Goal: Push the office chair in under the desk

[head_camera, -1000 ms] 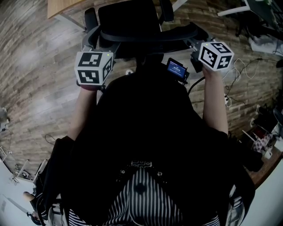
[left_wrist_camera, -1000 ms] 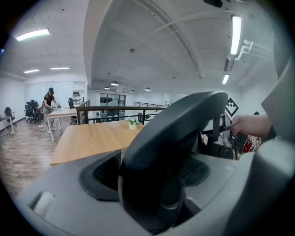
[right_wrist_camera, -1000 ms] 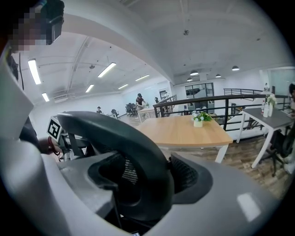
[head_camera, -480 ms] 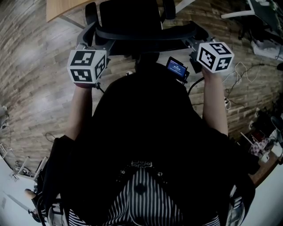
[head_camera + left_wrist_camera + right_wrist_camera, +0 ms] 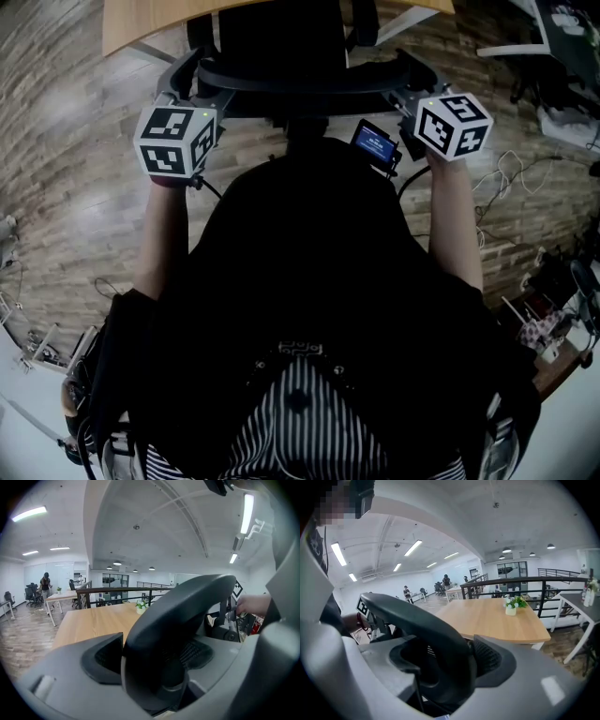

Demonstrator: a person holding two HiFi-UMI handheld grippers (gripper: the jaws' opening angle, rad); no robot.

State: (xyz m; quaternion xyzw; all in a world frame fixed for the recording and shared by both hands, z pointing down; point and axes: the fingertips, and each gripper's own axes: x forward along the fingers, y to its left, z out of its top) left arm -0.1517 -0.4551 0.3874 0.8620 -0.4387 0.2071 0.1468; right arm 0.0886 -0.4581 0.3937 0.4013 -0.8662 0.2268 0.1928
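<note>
The person's dark top [image 5: 309,281] fills the centre of the head view. The left gripper [image 5: 185,82] sits at 10 o'clock, its fingers [image 5: 105,657] clenched on the curved top rail [image 5: 309,79] of the office chair [image 5: 281,33]. The right gripper [image 5: 401,86], at 2 o'clock, grasps the same rail, with its fingers [image 5: 493,660] pressed against the bar. A small blue-lit screen [image 5: 375,145] lies just at 8 o'clock of the right gripper's marker cube. The chair's black backrest stands at 12 o'clock over the plank floor [image 5: 75,178], covering part of the near edge of the wooden tabletop [image 5: 141,23]; its seat is hidden. A small potted plant [image 5: 512,605] stands upright near the tabletop's far side; a dark railing [image 5: 534,581] runs behind it. A distant person [image 5: 45,585] stands at 9 o'clock in the left gripper view.
</note>
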